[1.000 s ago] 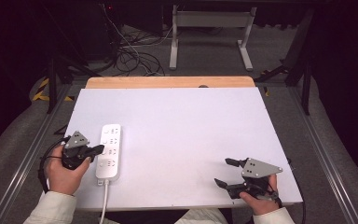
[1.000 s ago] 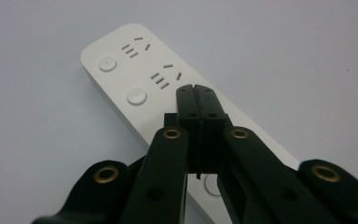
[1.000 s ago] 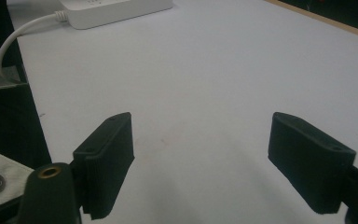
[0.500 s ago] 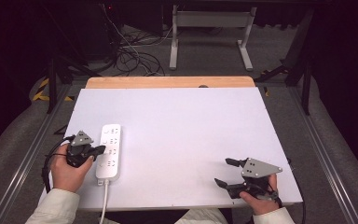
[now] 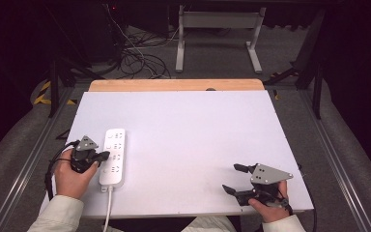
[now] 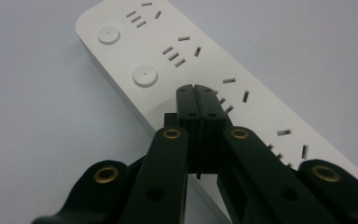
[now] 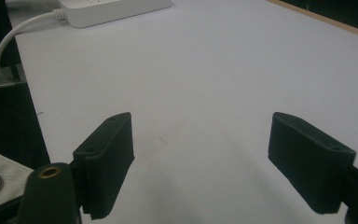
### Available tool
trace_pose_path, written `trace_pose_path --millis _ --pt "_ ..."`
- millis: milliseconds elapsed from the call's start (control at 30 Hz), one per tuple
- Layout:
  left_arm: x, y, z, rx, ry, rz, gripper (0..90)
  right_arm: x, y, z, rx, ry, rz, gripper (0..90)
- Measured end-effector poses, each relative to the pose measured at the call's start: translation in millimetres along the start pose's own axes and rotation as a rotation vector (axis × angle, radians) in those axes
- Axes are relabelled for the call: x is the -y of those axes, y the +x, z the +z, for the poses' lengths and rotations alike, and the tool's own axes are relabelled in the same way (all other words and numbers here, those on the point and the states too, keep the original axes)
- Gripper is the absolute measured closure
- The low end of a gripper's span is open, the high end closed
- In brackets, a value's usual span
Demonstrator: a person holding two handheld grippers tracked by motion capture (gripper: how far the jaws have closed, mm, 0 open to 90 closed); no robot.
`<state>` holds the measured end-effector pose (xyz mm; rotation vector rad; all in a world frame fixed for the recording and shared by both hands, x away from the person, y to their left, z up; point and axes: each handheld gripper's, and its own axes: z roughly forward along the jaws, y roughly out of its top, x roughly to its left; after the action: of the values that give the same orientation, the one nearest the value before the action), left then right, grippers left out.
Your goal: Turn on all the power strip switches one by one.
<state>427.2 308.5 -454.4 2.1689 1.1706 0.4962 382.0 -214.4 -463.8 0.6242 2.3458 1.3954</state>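
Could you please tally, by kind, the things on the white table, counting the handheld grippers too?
White plastic power strip with cord: 1
Black two-jaw grippers, left shut over the strip, right open: 2
Total: 3

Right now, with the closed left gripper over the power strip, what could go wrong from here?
The left gripper, jaws shut, hangs over the power strip between its round buttons and the sockets; a press could miss a button or slip off it. The strip lies loose near the table's left edge, so a push might slide it. The right gripper is open and apart, unable to steady it.
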Motion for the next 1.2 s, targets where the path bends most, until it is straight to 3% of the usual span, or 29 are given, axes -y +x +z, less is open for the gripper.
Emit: trace_pose_path --millis 933,1067,1200 --pt "-1.6 -4.6 3.3 -0.029 0.026 0.007 90.0 -0.4 1.2 -0.7 -0.002 -0.002 -0.005 23.1" --pt "0.6 -2.6 3.7 -0.016 0.007 -0.02 90.0 -0.5 1.2 -1.1 -0.003 -0.005 -0.004 23.1" --pt "0.9 -2.5 3.5 -0.019 0.01 -0.02 90.0 -0.5 1.2 -1.1 -0.003 -0.005 -0.004 23.1"
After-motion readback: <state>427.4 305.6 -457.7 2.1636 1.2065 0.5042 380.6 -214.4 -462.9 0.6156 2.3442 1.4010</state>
